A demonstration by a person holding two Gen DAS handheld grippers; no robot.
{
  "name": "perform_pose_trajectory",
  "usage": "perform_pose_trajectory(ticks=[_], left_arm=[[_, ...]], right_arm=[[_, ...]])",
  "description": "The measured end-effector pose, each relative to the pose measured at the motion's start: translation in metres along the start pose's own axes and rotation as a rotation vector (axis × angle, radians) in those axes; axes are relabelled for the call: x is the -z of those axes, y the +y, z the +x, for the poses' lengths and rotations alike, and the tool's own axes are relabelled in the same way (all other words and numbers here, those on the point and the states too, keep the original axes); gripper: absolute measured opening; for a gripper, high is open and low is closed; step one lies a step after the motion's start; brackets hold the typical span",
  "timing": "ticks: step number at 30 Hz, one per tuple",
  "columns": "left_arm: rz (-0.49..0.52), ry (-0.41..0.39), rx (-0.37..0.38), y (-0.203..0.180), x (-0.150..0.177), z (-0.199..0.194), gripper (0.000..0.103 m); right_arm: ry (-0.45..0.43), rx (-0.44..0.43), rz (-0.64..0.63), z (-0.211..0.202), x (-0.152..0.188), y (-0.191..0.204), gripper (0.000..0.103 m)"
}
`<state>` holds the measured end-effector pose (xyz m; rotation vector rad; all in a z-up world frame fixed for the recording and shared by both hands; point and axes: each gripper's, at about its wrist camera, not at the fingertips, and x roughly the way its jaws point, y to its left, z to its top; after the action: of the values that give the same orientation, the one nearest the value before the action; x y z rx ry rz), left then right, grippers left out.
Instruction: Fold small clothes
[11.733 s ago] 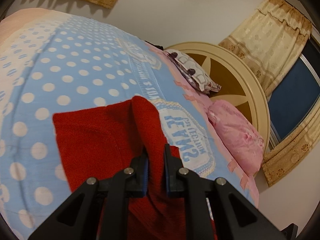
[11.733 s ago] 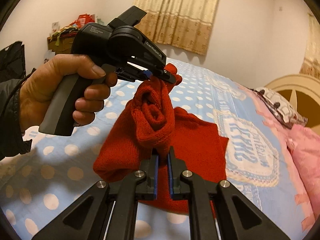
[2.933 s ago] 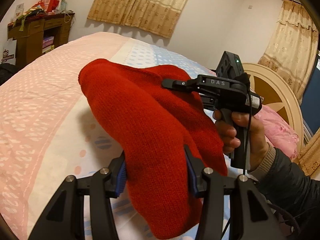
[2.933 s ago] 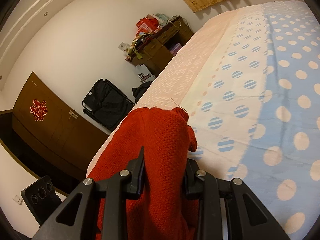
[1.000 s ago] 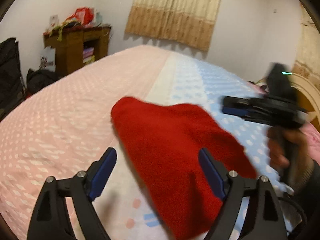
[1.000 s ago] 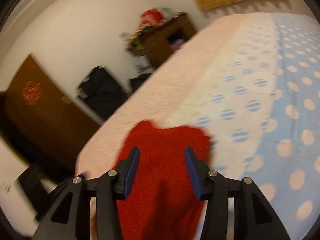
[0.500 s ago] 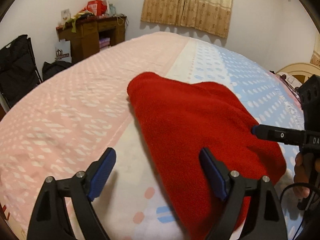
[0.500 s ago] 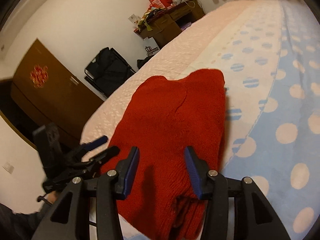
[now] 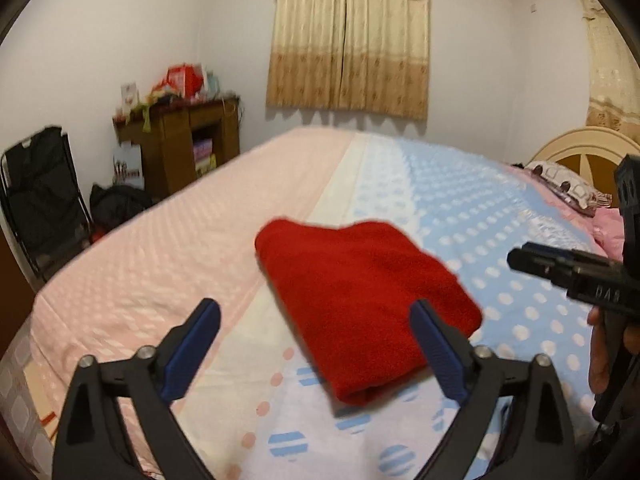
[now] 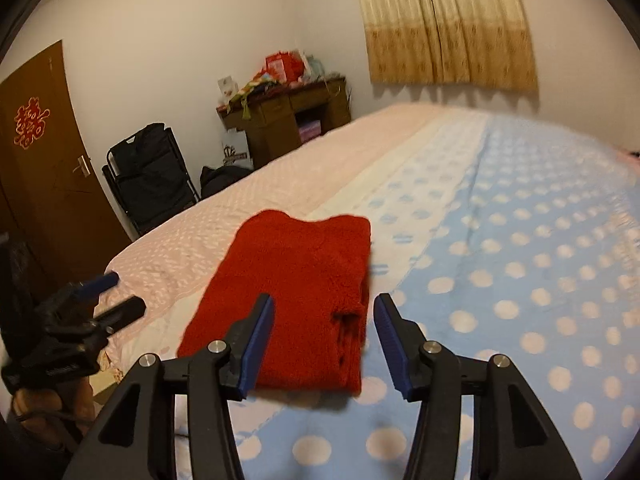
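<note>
At the bottom of the left wrist view the left gripper (image 9: 316,344) has its blue-padded fingers (image 9: 192,344) spread wide with nothing between them; the right gripper (image 10: 324,344), at the bottom of the right wrist view, is likewise spread and empty. Just beyond both, in the middle of each frame, the folded red knitted garment (image 9: 360,300) lies flat as a compact rectangle on the bed with the pink and blue polka-dot cover (image 9: 160,248), straddling the pale strip between the pink and blue parts. Neither gripper touches it. The fold looks complete, so the step in hand is probably the release and retreat. To do it well, draw both grippers straight back and upward with the fingers kept apart, so no pad snags the loose knit edge at the near corner (image 10: 348,320) and drags a layer open. Farther off stand a dark wooden cabinet (image 9: 180,144) and beige curtains (image 9: 348,36).
</note>
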<state>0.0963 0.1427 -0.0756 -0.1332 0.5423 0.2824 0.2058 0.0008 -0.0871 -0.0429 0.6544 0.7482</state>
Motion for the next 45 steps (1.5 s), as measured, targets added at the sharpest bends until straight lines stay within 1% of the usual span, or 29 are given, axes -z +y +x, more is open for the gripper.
perform_pose_trajectory(ticks=[2, 5, 8, 12, 19, 31, 40, 43, 45], left_arm=[[0.01, -0.031, 0.022, -0.004, -0.002, -0.012, 0.099], [0.032, -0.054, 0.036, -0.01, -0.004, -0.023, 0.099], [0.045, -0.066, 0.041, -0.015, -0.004, -0.027, 0.099], [0.04, -0.072, 0.054, -0.017, -0.004, -0.029, 0.1], [0.048, -0.075, 0.063, -0.019, -0.002, -0.031, 0.1], [0.056, -0.071, 0.066, -0.023, 0.001, -0.033, 0.1], [0.056, -0.068, 0.067, -0.023, 0.002, -0.033, 0.1], [0.062, -0.071, 0.06, -0.025, 0.002, -0.033, 0.103], [0.072, -0.068, 0.069, -0.027, 0.003, -0.033, 0.103]], right_arm=[[-0.019, 0.015, -0.013, -0.014, 0.001, 0.01, 0.056], [-0.061, 0.034, -0.046, -0.037, 0.0, 0.023, 0.058], [-0.084, 0.042, -0.056, -0.053, 0.001, 0.031, 0.059], [-0.11, 0.081, -0.078, -0.065, 0.006, 0.036, 0.06], [-0.111, 0.1, -0.077, -0.07, 0.012, 0.035, 0.061], [-0.119, 0.097, -0.079, -0.076, 0.015, 0.038, 0.061], [-0.105, 0.092, -0.083, -0.076, 0.018, 0.042, 0.062], [-0.104, 0.092, -0.085, -0.075, 0.018, 0.043, 0.062], [-0.104, 0.091, -0.087, -0.075, 0.018, 0.044, 0.062]])
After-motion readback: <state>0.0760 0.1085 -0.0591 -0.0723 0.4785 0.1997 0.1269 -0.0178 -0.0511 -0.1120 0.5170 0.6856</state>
